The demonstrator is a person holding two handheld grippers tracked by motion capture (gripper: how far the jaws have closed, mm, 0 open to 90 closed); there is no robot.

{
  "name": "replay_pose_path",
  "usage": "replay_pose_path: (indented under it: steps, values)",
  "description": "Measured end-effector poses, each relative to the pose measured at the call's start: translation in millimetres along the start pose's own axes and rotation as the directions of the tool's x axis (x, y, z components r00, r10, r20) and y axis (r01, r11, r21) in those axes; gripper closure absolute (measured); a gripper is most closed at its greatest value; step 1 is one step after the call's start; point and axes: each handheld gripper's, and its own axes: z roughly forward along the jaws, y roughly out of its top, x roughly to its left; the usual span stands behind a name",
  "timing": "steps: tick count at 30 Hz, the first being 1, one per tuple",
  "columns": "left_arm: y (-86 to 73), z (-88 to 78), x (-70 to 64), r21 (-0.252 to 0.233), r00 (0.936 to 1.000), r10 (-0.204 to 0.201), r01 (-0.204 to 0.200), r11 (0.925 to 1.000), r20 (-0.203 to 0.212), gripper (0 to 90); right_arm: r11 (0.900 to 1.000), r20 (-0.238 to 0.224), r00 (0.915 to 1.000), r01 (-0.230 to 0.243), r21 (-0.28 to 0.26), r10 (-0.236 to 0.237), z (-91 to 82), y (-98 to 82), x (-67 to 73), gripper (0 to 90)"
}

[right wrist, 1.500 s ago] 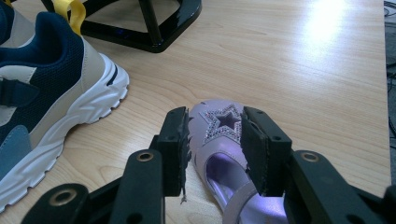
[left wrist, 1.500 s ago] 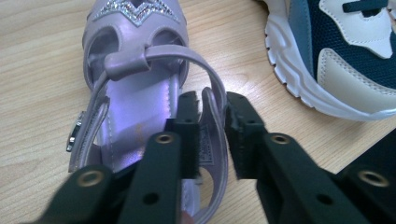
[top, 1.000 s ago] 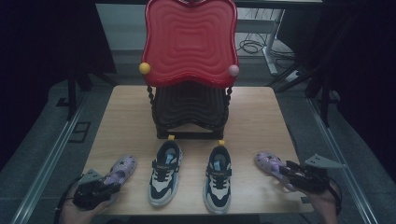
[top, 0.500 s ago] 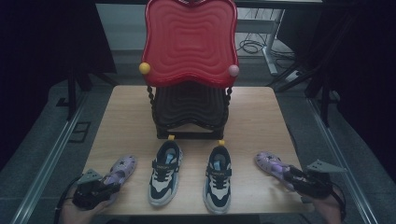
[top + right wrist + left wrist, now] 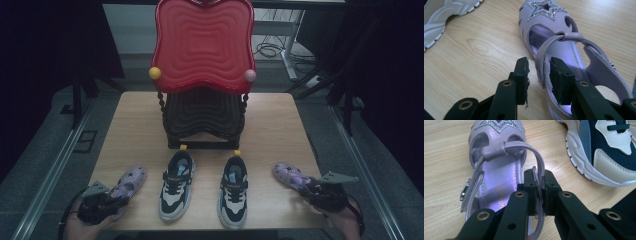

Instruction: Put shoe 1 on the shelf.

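Left gripper (image 5: 538,192): jaws clamped on the heel strap of the left purple sandal (image 5: 496,177), near the table's (image 5: 280,130) front left corner.

Right gripper (image 5: 539,80): jaws have just been closing, not yet pressing; the strap of the right purple sandal (image 5: 564,50) stands between them, front right.

Two sneakers (image 5: 176,184) between the sandals.

Right gripper (image 5: 539,75) jaws closing astride lilac sandal (image 5: 564,47) strap, gap left.

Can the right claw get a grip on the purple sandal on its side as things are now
Probably yes. The right claw has been closing, with the strap of the right purple sandal between its jaws; a gap remains, and nothing blocks it.
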Motion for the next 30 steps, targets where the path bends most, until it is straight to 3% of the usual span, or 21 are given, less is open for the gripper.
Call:
replay_pose_path:
  steps: [13,30]
  values:
    - [-0.2,-0.4,0.4,-0.002,1.0000,0.003,-0.003,1.0000,-0.001,84.1,0.999,0.003,0.9998,0.018,0.032,-0.018,6.5,0.1,-0.4,83.6]
    - [3.2,-12.8,8.8,-0.080,0.9992,-0.039,0.040,0.9960,0.009,85.8,0.999,-0.024,0.9996,-0.018,-0.029,0.018,3.8,3.3,-2.2,85.9]
